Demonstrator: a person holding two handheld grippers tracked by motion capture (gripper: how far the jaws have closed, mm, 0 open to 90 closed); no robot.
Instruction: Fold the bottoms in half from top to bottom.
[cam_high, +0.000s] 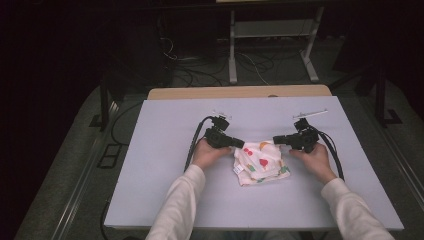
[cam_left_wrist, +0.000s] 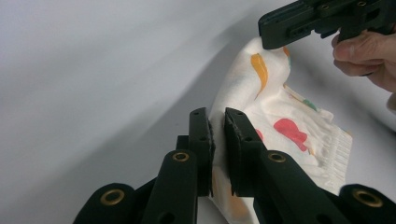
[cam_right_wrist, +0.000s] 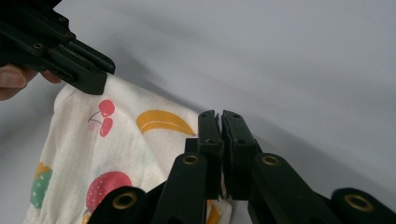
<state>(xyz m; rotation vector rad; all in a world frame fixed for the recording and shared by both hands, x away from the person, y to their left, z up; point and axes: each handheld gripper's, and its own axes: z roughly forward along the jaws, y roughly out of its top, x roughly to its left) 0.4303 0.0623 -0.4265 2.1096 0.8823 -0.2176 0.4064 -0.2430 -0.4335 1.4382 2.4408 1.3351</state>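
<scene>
Both black two-jaw grippers, left (cam_high: 239, 143) and right (cam_high: 278, 140), point inward at each other, jaws clamped, white-sleeved forearms angled inward.

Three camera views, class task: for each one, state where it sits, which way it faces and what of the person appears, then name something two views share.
High view: above the table, facing forward and down; both sleeves and hands.
Left gripper view: on the left claw, looking along its jaws clamping the fruit-print cloth; the other hand's fingers.
Right gripper view: on the right claw, gripping that cloth; a fingertip.
Shared: both show the opposite claw.
</scene>
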